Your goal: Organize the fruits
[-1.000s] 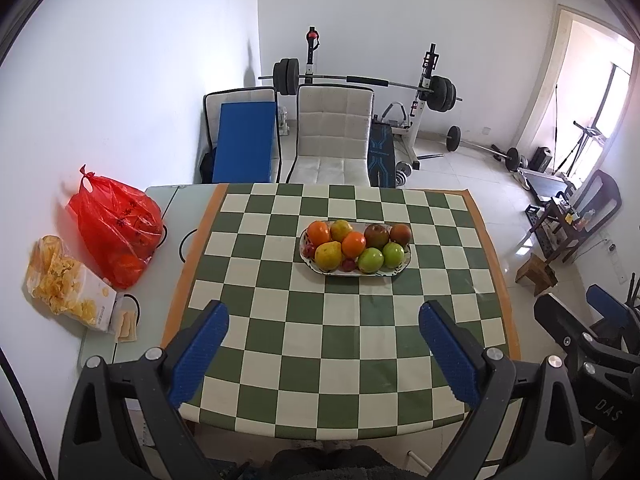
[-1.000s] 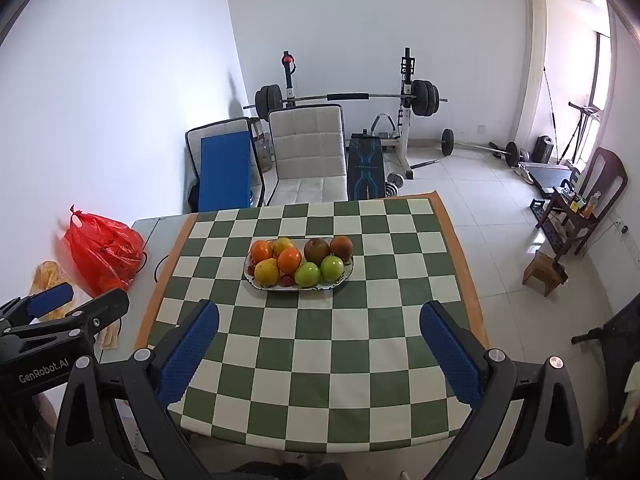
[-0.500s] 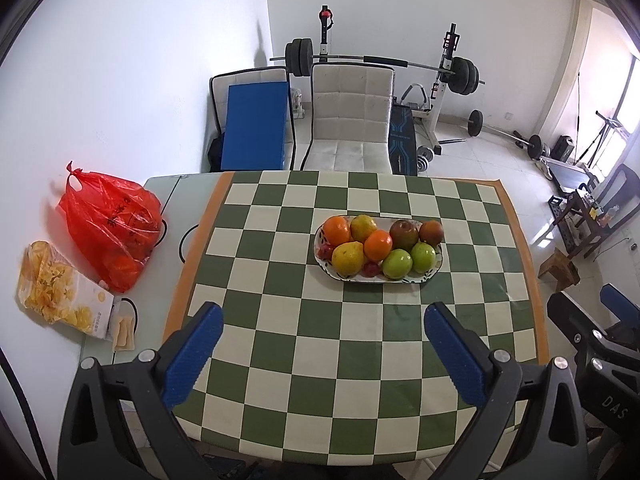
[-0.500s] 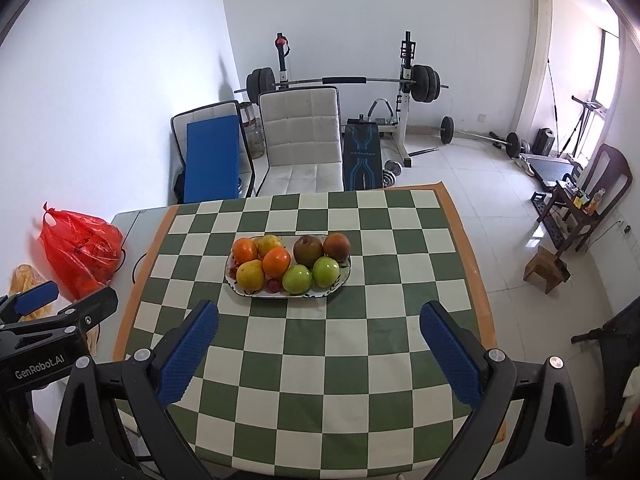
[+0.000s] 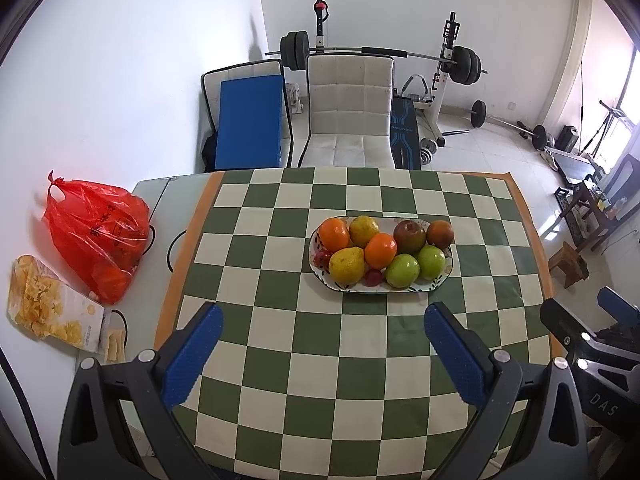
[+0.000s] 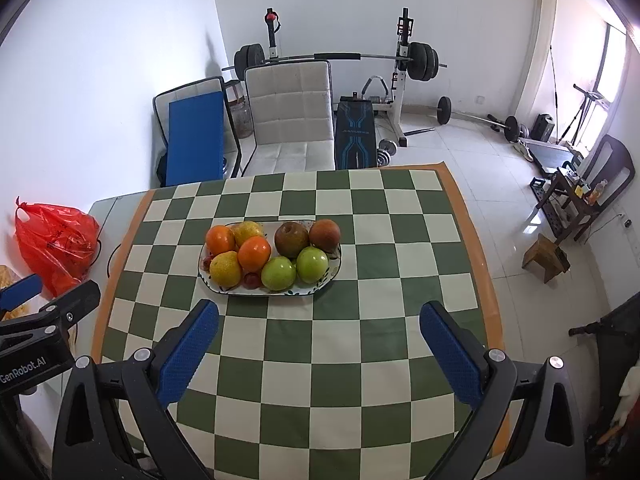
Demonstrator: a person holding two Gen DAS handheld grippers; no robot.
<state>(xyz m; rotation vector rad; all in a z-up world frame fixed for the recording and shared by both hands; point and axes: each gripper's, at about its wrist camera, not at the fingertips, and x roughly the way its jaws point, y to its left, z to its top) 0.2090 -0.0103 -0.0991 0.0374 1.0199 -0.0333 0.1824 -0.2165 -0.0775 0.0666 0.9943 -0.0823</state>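
**Fruit all on plate, nothing picked up yet**

Left hand-held gripper (image 5: 320,344) spread wide, blue pads empty, hovering over the near half of the green-and-cream checkered desk (image 5: 280,380). Right hand-held gripper (image 6: 318,340) same: fingers wide apart, nothing between them, also above the near part of the desk. Neither touches any fruit.

From the left gripper, the oval white patterned plate (image 5: 404,289) sits at about 12 o'clock to 1 o'clock, near but apart. From the right gripper it is at about 11 o'clock.

On the plate: two round orange oranges (image 5: 334,234), a yellow pear-shaped fruit (image 5: 347,265) with a second yellowish one (image 5: 363,230) behind, two green apples (image 5: 402,270), two dark red-brown round fruits (image 5: 409,236), and small red fruits (image 5: 374,277) tucked in at the front. Already loosely grouped by colour: orange/yellow at 9 o'clock side, green/brown at 3 o'clock side.

Red plastic bag (image 5: 96,236) at 10 o'clock off the cloth, seems to hold orange fruit. Yellow snack packet (image 5: 48,306) beside it.

Judgement: task looks at the start or at its very end; can't tell which. No fruit loose on the desk. If work remains, likely the bag contents or re-sorting the plate.
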